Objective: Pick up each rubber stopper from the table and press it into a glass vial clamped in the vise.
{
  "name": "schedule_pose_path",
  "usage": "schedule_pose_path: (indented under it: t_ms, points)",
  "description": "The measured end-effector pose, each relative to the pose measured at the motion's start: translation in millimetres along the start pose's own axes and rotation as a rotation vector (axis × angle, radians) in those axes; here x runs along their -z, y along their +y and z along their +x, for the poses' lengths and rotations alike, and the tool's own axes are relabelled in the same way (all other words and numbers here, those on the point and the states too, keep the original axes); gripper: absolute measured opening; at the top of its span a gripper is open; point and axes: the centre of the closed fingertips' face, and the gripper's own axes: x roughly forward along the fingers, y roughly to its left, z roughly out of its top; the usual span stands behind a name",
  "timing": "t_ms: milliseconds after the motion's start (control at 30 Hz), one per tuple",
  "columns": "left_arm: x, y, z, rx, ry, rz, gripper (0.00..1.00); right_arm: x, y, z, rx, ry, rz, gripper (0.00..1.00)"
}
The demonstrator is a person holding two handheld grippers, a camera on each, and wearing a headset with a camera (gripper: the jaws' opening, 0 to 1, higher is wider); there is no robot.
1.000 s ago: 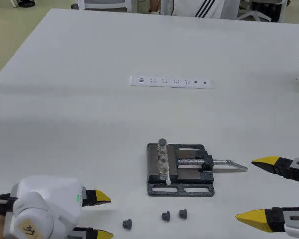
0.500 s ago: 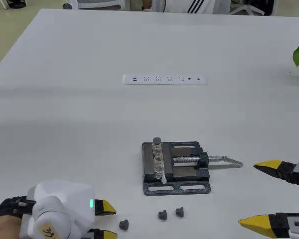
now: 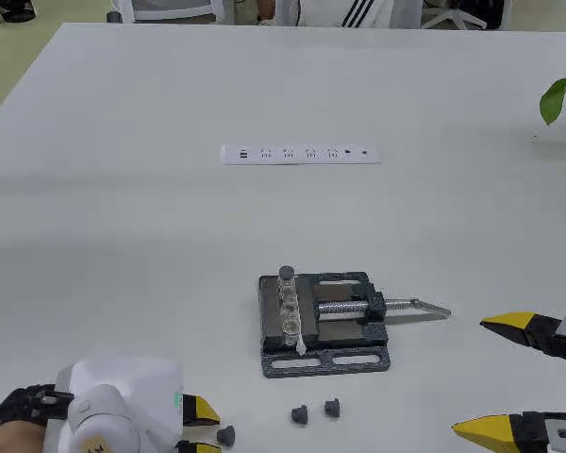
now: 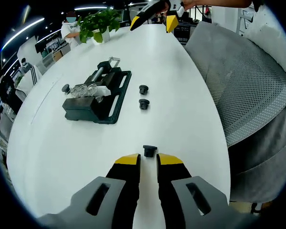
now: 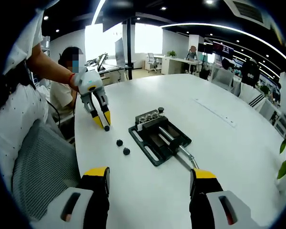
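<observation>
A black vise clamps a row of glass vials; the far vial carries a dark stopper. Three loose rubber stoppers lie in front of it: one on the left and a pair. My left gripper is low over the table, its yellow tips a narrow gap apart, with the left stopper just beyond them and nothing gripped. My right gripper hovers wide open and empty to the right of the vise.
A white power strip lies across the table behind the vise. Green plant leaves hang over the right edge. A grey mesh chair stands against the near table edge. The vise handle points at the right gripper.
The left gripper has moved right along the table up to the left stopper, and its jaws have narrowed. The head camera has shifted; the right gripper has kept its place.
</observation>
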Motion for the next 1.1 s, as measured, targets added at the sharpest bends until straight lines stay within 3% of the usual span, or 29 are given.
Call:
schedule_pose_path:
  t_ms: [733,1000,1100]
  points:
    - [2.1,0.6,6.0,-0.002,0.019,0.002,0.04,-0.8,0.9,0.5,-0.001,0.0,0.006,0.65]
    - [2.5,1.9,5.2,-0.008,0.018,-0.021,0.04,-4.3,6.2,5.1,-0.017,0.007,0.006,0.65]
    - [-3.5,3.3,3.4,-0.013,-0.008,-0.054,0.04,-6.2,7.9,7.0,-0.025,0.01,0.006,0.65]
